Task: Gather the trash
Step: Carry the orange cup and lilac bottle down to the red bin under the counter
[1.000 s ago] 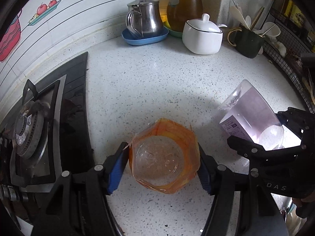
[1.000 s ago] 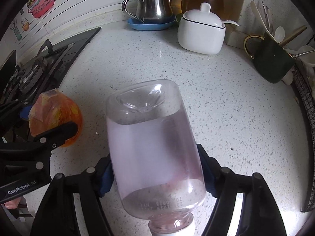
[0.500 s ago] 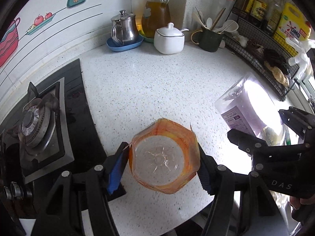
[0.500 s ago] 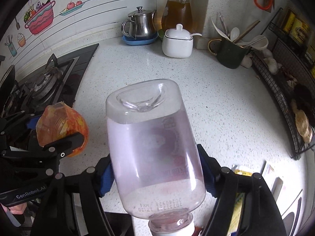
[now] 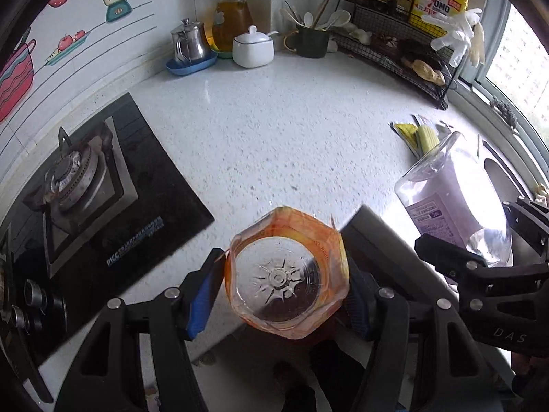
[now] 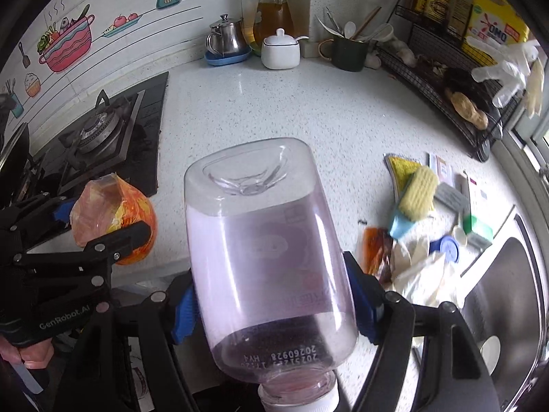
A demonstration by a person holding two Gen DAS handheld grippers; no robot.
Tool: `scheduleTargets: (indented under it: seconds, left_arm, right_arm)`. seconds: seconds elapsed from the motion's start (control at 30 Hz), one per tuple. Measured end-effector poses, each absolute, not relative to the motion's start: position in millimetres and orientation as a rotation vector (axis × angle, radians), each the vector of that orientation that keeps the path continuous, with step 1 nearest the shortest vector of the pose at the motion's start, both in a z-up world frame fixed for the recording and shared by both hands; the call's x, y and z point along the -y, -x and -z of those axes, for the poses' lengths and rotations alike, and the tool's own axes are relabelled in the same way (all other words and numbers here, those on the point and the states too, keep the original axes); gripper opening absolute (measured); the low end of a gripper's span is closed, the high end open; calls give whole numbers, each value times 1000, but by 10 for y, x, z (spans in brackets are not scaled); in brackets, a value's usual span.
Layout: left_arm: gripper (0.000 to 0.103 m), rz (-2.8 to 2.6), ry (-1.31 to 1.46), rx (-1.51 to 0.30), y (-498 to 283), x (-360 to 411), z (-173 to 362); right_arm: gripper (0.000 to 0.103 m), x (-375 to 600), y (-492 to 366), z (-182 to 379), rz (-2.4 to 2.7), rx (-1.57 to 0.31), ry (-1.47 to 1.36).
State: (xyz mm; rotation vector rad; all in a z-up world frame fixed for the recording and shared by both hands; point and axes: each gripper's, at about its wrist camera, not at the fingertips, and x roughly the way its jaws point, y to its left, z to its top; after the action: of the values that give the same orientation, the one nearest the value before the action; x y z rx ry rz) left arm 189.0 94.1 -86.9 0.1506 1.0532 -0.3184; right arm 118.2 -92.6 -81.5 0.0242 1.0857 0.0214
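Observation:
My left gripper is shut on an empty clear bottle with an orange label, its base toward the camera; the orange bottle also shows at the left of the right wrist view. My right gripper is shut on a clear bottle with a pale purple label, base up, white cap toward me. That purple bottle appears at the right of the left wrist view. Both bottles hang over the front edge of the white speckled counter.
A gas hob lies at the left. A steel pot, oil jug, white sugar bowl and utensil mug line the back wall. A wire rack stands at right. Wrappers, a sponge and a crumpled glove lie beside the sink.
Both grippers have pulled back from the counter and risen, each still holding its bottle. The counter's front edge, the wire rack, the litter and the sink have come into view.

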Motion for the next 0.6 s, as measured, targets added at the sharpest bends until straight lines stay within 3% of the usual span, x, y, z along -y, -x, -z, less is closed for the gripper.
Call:
scheduleTargets:
  seconds: [0.23,0.6]
  left_arm:
    - [62,364,-200,-1091,-1400,-943,1188]
    - [62,397,-224,-1223,-1077,-893,2226]
  right_arm:
    - [71,855,-678,1159,15,-1119,-107]
    - [71,806,-244,2129,56,-1234,-178]
